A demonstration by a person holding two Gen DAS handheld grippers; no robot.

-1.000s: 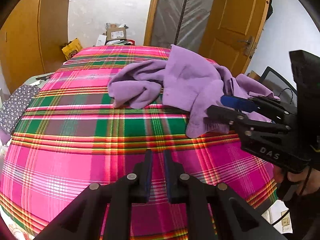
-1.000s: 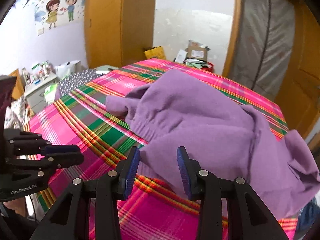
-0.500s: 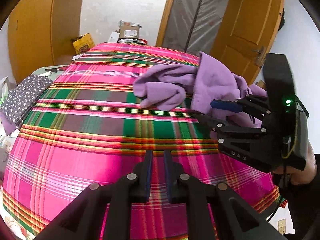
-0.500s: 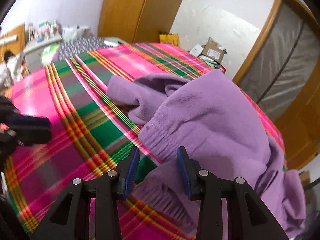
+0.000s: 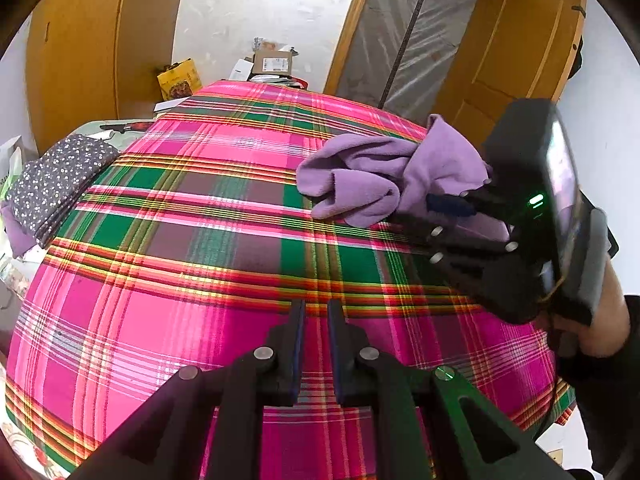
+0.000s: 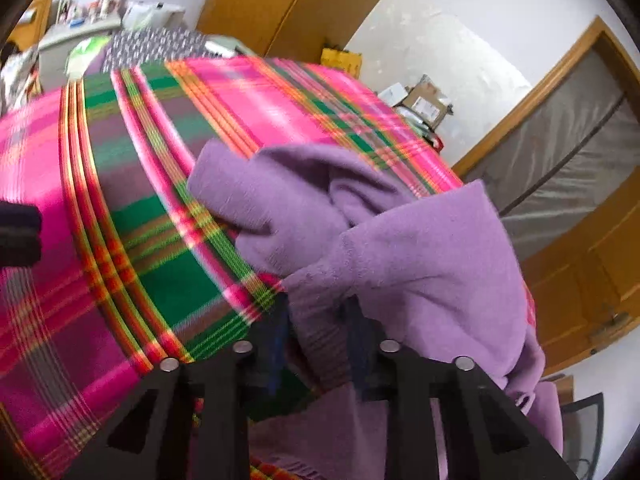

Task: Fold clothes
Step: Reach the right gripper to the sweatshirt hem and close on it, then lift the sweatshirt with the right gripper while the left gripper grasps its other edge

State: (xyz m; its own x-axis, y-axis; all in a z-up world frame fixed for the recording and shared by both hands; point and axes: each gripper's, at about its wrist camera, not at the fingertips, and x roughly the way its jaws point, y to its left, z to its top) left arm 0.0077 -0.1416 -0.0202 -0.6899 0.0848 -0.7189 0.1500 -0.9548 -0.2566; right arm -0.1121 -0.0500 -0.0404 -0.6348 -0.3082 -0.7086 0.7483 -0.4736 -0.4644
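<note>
Right claw (image 6: pixel 316 344): advanced from clear of the cloth a second ago; its fingers now straddle the ribbed hem of the purple garment (image 6: pixel 400 248), gap not visibly narrowed, so a grip is not confirmed.
Left claw (image 5: pixel 316 344): nearly closed, empty, above bare plaid worktop (image 5: pixel 180 280).
Garment: crumpled, unfolded, at the worktop's right side.
Judgement: a hem pickup for spreading looks imminent.

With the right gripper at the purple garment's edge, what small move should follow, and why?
Probably close the right gripper: the purple fleece garment's ribbed hem already lies between its open fingers. The left gripper hovers nearly shut over the plaid tablecloth, holding nothing.
</note>
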